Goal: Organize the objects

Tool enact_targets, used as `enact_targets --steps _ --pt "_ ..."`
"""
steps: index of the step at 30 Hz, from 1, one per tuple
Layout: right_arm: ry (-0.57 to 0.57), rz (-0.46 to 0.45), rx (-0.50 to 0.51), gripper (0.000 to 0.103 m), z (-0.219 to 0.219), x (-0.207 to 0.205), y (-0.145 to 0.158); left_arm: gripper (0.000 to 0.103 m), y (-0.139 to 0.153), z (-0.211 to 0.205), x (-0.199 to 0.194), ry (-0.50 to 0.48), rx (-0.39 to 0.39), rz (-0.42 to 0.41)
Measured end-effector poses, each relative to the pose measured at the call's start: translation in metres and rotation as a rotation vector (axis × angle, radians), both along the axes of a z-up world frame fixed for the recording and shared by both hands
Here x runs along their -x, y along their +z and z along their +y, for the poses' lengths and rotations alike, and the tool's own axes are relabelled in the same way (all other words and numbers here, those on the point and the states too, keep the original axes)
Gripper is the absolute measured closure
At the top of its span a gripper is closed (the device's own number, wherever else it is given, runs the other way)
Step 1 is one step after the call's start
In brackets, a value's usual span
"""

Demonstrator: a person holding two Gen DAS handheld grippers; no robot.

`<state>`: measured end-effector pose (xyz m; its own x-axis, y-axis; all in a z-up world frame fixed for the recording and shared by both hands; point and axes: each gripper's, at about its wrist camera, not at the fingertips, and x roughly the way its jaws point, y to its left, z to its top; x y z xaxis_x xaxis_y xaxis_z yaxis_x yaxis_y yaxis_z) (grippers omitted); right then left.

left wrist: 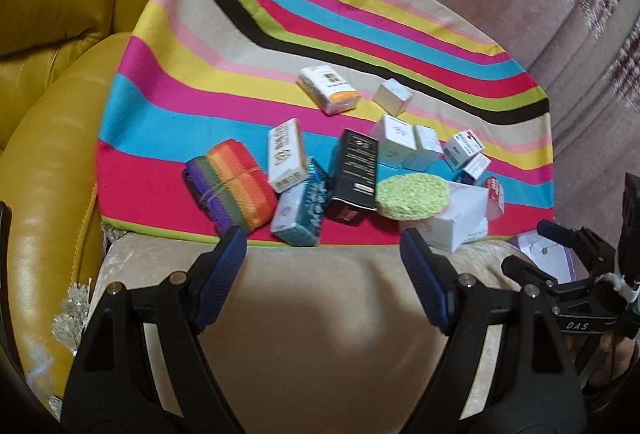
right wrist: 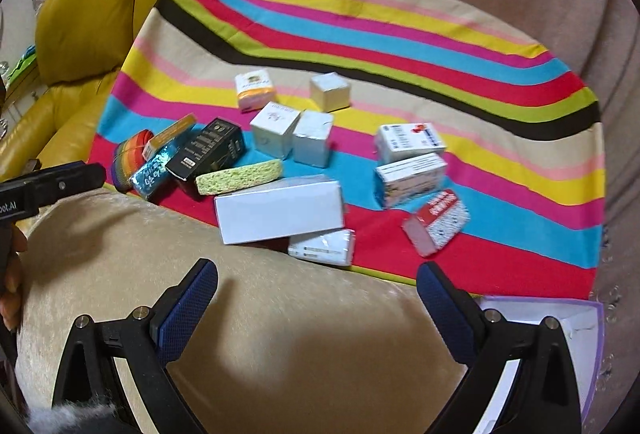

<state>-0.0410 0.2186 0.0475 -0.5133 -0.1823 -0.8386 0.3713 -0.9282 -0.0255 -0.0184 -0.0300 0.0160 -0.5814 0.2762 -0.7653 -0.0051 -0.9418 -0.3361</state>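
white box (right wrist: pixel 280 209), green sponge (right wrist: pixel 239 175), small cartons

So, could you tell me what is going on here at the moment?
A person holds a gripper in each hand over a cushioned seat. The left gripper and right gripper are both open and empty. Small boxes, a green sponge and a rainbow strap roll lie scattered on the striped cloth, untouched.
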Motion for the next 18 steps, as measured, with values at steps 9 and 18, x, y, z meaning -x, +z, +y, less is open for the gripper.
enact_targets --steps 9,18 --pt "0.143 -0.028 -0.039 0.002 -0.027 0.022 -0.013 0.021 -0.005 -0.009 0.006 0.004 -0.01 -0.02" --pt "0.167 -0.054 -0.042 0.002 -0.036 0.039 -0.02 0.021 -0.01 -0.021 0.018 -0.003 -0.057 -0.046"
